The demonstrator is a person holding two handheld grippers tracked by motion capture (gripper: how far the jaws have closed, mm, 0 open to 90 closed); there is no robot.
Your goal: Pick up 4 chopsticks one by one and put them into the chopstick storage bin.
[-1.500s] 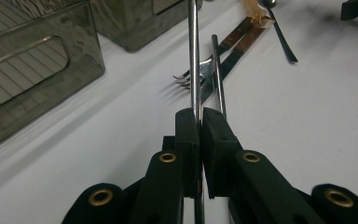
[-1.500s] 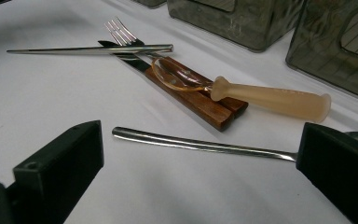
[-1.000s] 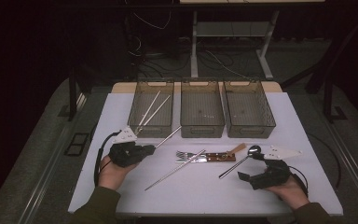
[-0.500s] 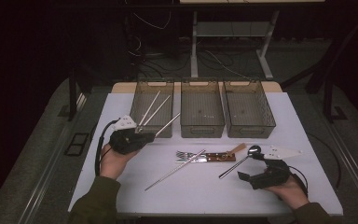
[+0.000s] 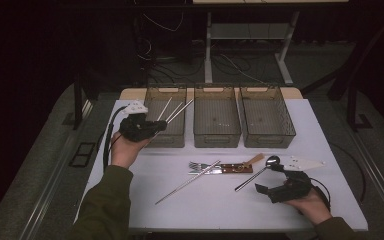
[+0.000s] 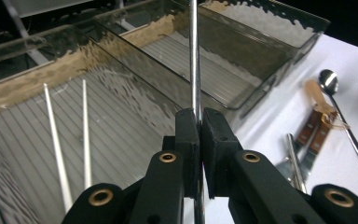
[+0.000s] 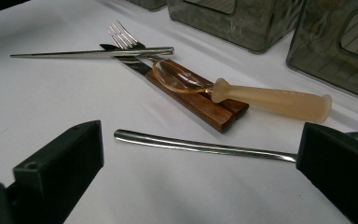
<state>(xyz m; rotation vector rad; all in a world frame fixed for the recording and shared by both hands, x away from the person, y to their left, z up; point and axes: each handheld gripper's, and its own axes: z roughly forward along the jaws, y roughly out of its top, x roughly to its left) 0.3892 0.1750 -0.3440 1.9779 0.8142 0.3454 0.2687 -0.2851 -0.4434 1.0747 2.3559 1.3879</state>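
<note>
A dark room is surrounding a white table (image 5: pixel 130 210), and I am working at its near edge with a gripper in each hand.

My left gripper (image 6: pixel 199 126) is clamping a metal chopstick (image 6: pixel 194 65), its two black jaws pressed together on the thin rod with almost no gap. The chopstick is running straight out past the jaw tips, and I am holding it up off the table. Just beyond and below the tips, the left-hand bin (image 6: pixel 23 88) of three clear bins is sitting, and two more chopsticks (image 6: pixel 56 154) are lying inside it, side by side. From above, the left gripper (image 5: pixel 156 126) is hovering at the bin's near left corner, with the held chopstick (image 5: pixel 179 111) slanting over the bin's open top. The middle bin (image 5: pixel 217 135) and the right bin (image 5: pixel 267 137) are standing beside it, farther to my right.

My right gripper (image 7: pixel 200 168) is resting low near the table with its jaws spread wide, gripping nothing. A spoon (image 7: pixel 205 147) is lying on the table across the gap between those jaws, its handle not touched by either pad. Just beyond it are lying a pale-handled utensil (image 7: pixel 275 100), two wooden-handled pieces (image 7: pixel 200 105), a fork (image 7: pixel 123 35) and another loose chopstick (image 7: pixel 93 53) crossing over them.
</note>
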